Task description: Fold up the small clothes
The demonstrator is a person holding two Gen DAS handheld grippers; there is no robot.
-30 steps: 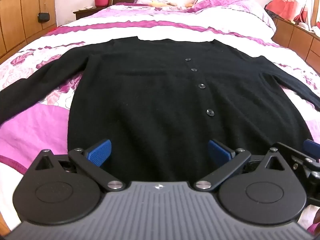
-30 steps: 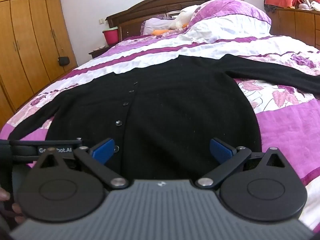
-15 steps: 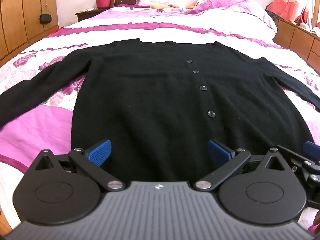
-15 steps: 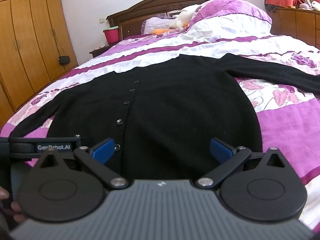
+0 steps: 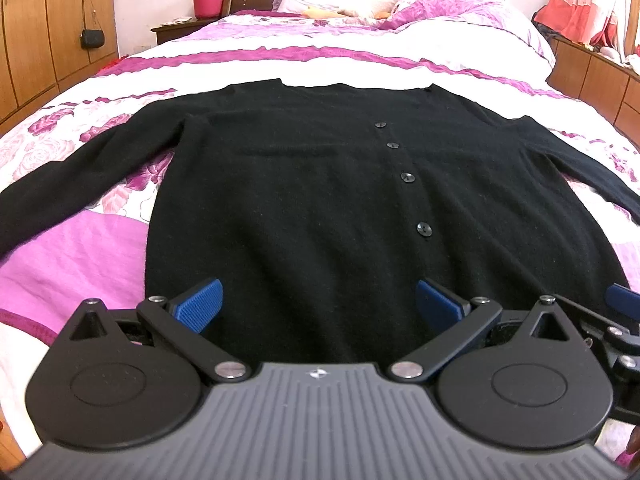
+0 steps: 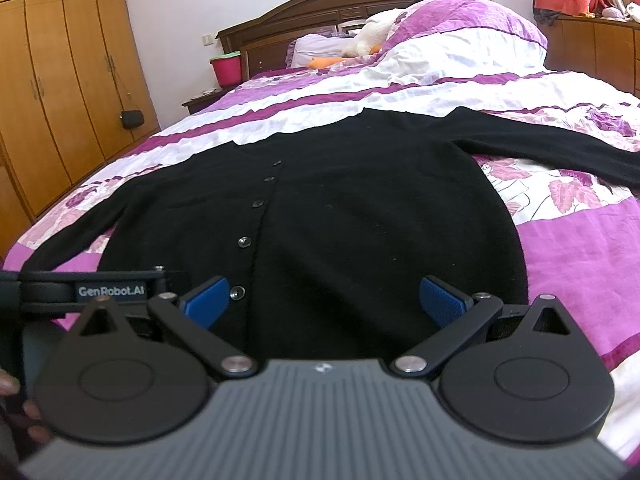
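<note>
A black buttoned cardigan point(image 5: 304, 184) lies flat on the bed, front up, collar far, both sleeves spread sideways. My left gripper point(image 5: 318, 300) hovers open over the hem, left of the button row point(image 5: 407, 177), with nothing between its blue pads point(image 5: 198, 306). In the right wrist view the same cardigan point(image 6: 360, 216) fills the middle, and my right gripper point(image 6: 324, 298) stands open over the hem's right half, its left pad point(image 6: 206, 298) beside the lowest button point(image 6: 237, 291). The right gripper's edge point(image 5: 618, 320) shows at the far right of the left view.
A pink, purple and white floral bedspread point(image 5: 60, 264) covers the bed. Pillows and a soft toy point(image 6: 372, 36) lie by the dark wooden headboard point(image 6: 320, 4). A red bucket point(image 5: 207, 0) stands on the nightstand. Wooden wardrobes point(image 6: 52, 80) line the left side, cabinets the right.
Both grippers have tilted down slightly, so the cardigan sits lower in each view. The jaws stay as wide as before.
</note>
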